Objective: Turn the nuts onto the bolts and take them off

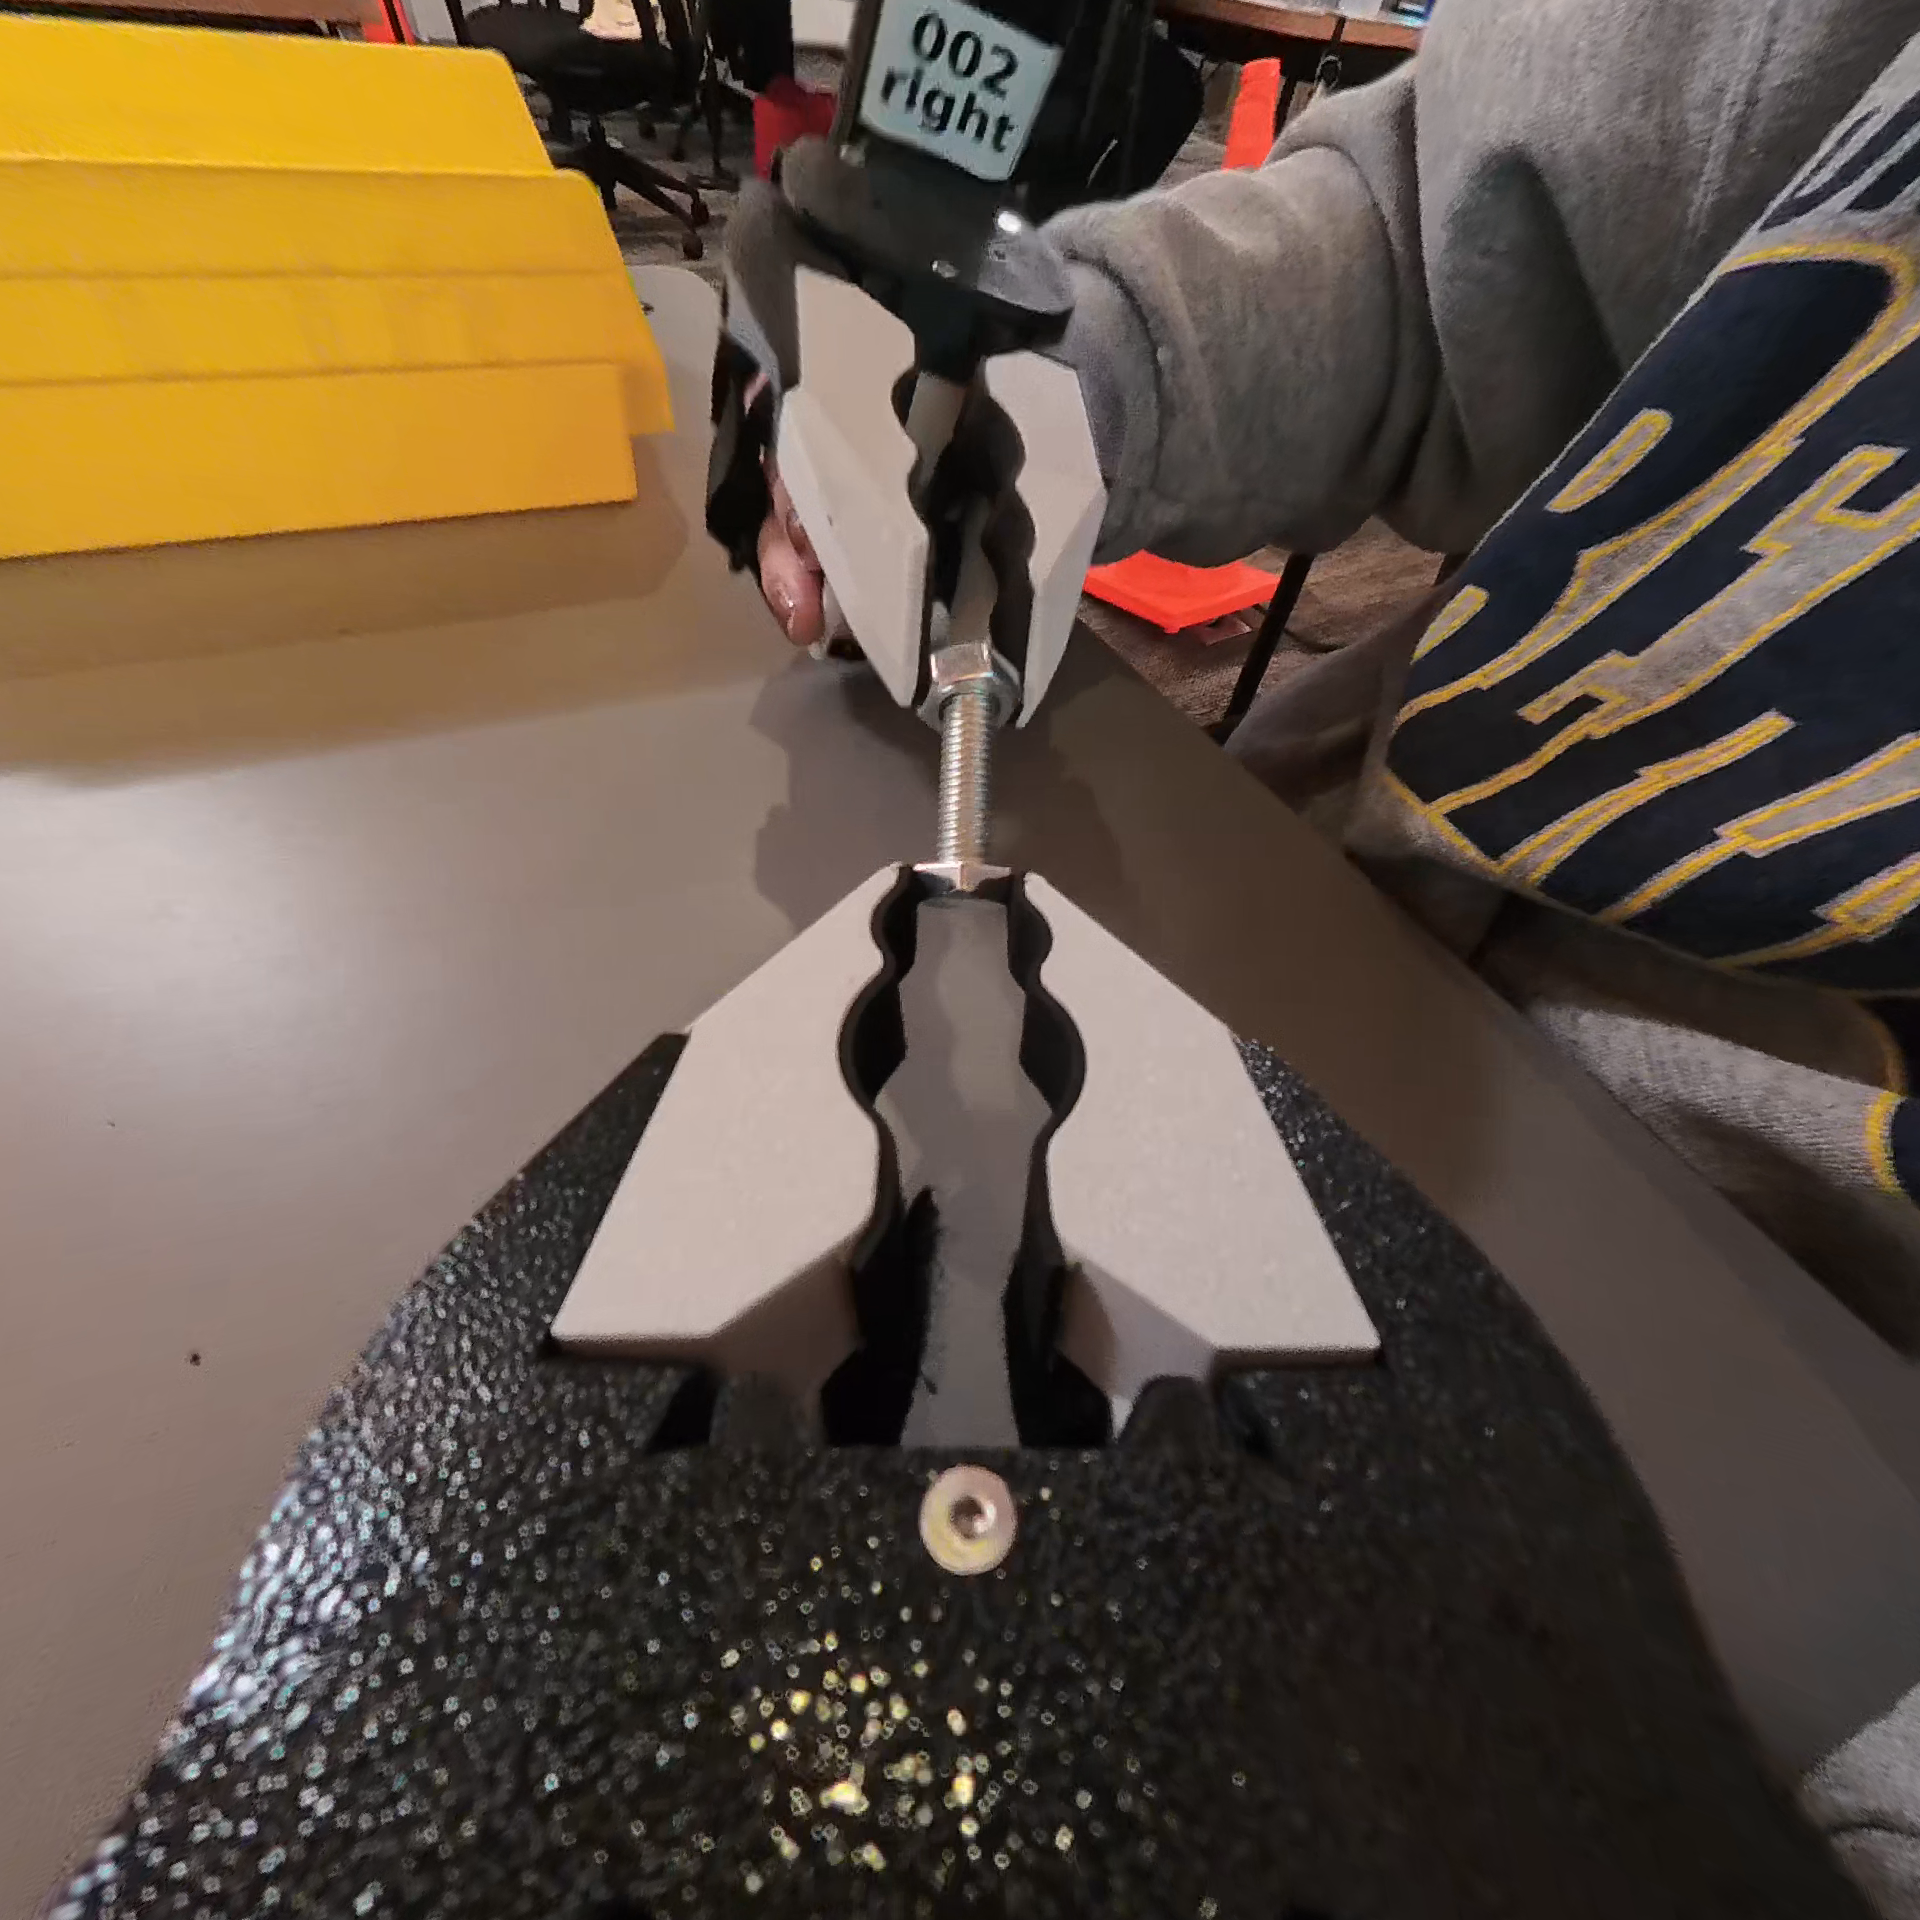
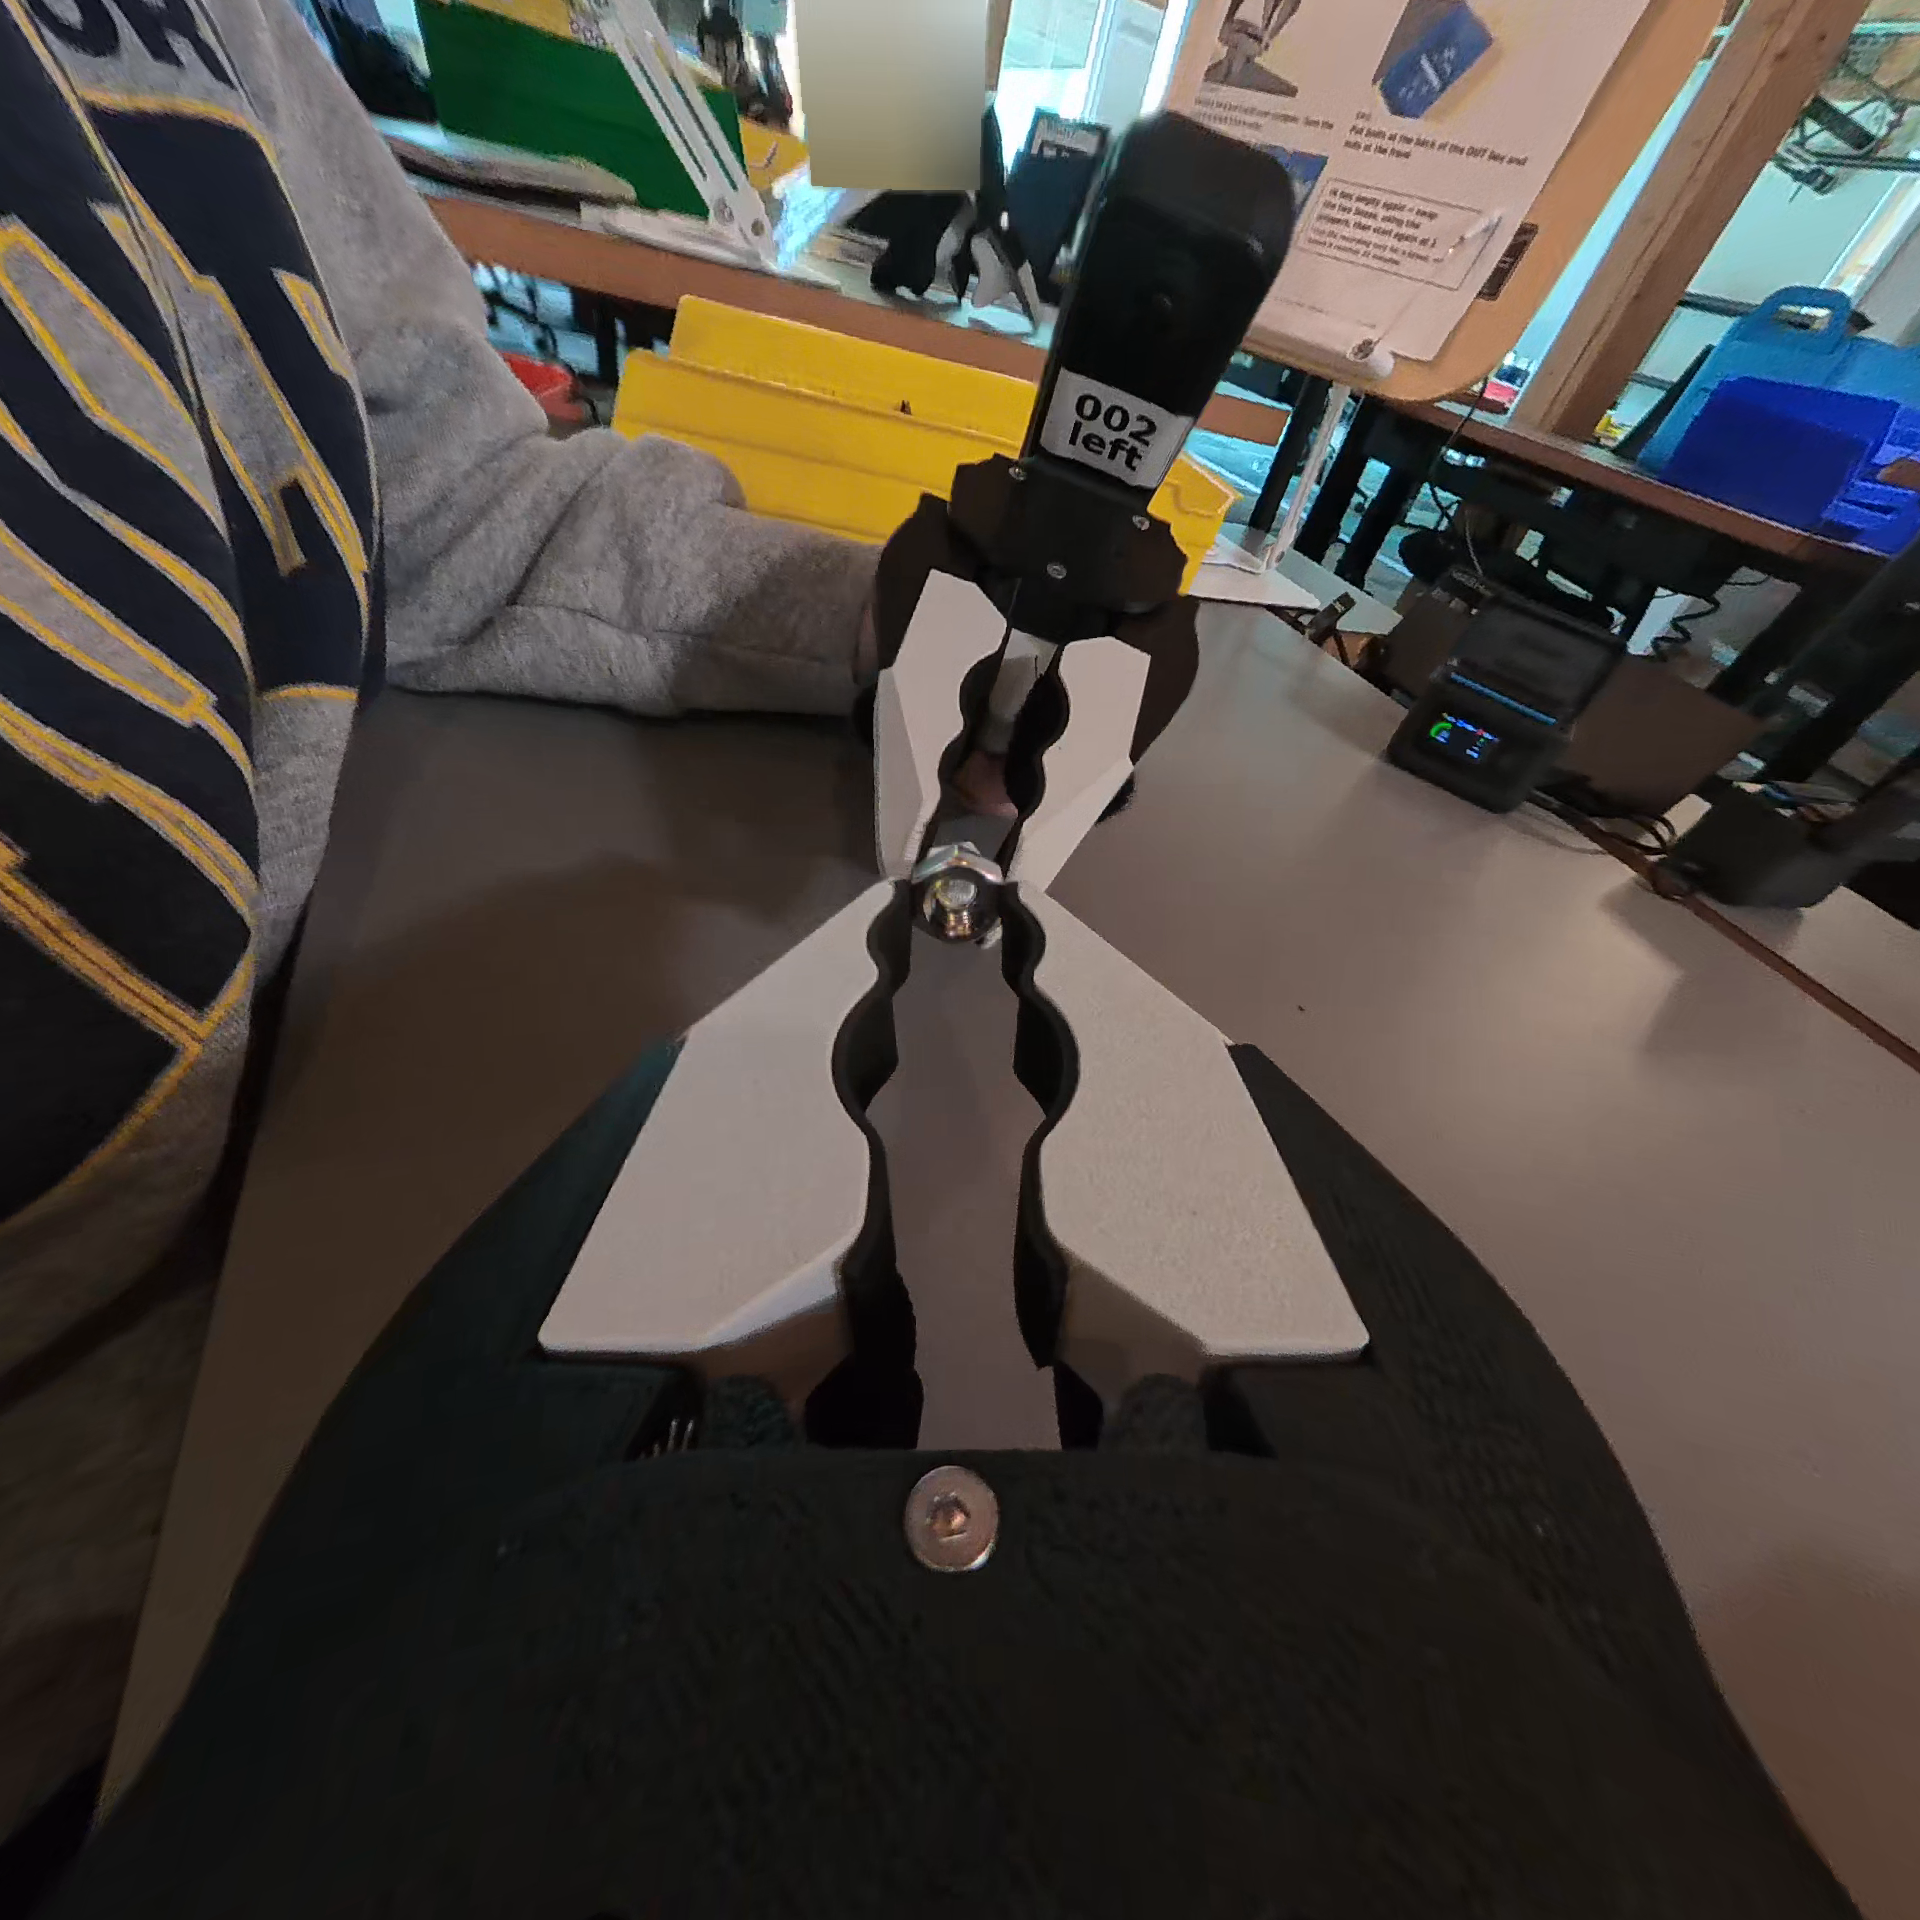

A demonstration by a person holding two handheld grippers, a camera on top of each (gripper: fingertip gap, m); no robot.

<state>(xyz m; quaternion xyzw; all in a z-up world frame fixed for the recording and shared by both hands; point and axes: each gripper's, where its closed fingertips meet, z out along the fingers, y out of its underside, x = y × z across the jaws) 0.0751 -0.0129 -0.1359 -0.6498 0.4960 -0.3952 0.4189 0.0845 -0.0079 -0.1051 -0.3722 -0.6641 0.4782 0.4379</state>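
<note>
A silver threaded bolt [image 1: 951, 784] spans the gap between my two grippers, above the grey table [image 1: 364, 935]. My left gripper [image 1: 956, 883] is shut on the hex piece [image 1: 956, 878] at the bolt's near end. My right gripper [image 1: 961, 691] comes in from above in the left wrist view and is shut on a hex nut [image 1: 958, 665] farther up the thread. In the right wrist view my right gripper [image 2: 954, 906] grips that end of the bolt [image 2: 951, 906], seen end-on. The left gripper [image 2: 951, 854] faces it tip to tip just behind.
Yellow bins [image 1: 301, 343] stand on the table at the back left and also show in the right wrist view [image 2: 831, 436]. A person's grey sleeve [image 1: 1299, 343] and torso are at the right, along the table edge [image 1: 1351, 894]. A small black device [image 2: 1496, 717] sits at the far right. Less than 4 cm separates the two grippers' tips.
</note>
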